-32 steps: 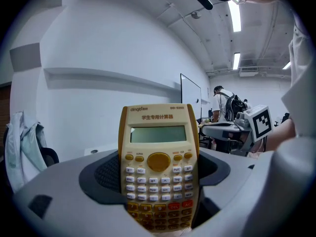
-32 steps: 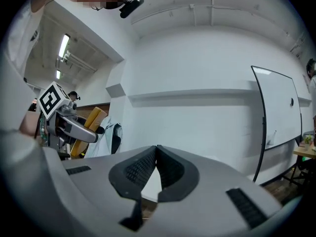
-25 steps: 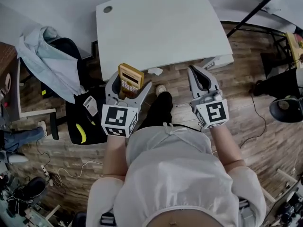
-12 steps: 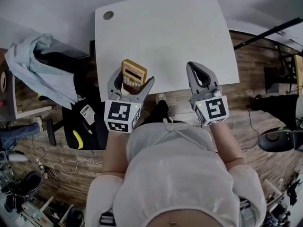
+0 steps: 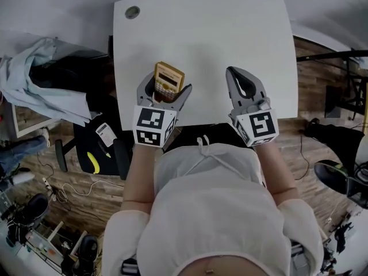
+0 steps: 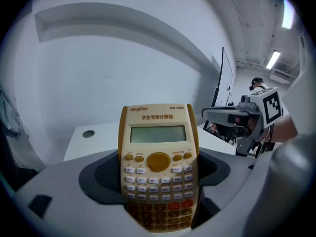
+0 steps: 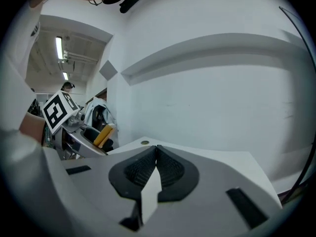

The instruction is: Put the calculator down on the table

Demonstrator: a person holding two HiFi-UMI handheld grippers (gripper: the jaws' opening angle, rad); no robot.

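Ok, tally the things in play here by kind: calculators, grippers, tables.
Calculators: 1, the calculator, held in the left gripper
Grippers: 2, left gripper and right gripper, which is shut and empty
Tables: 1, the white table
Total: 4

White table (image 5: 230,33) on wood-plank floor (image 5: 75,195), dark chair (image 5: 80,68) at left.

Left tongs (image 5: 165,88) clamped, right tongs (image 5: 231,72) closed

The white table (image 5: 230,33) has a round grommet (image 5: 133,12) at its far-left corner.
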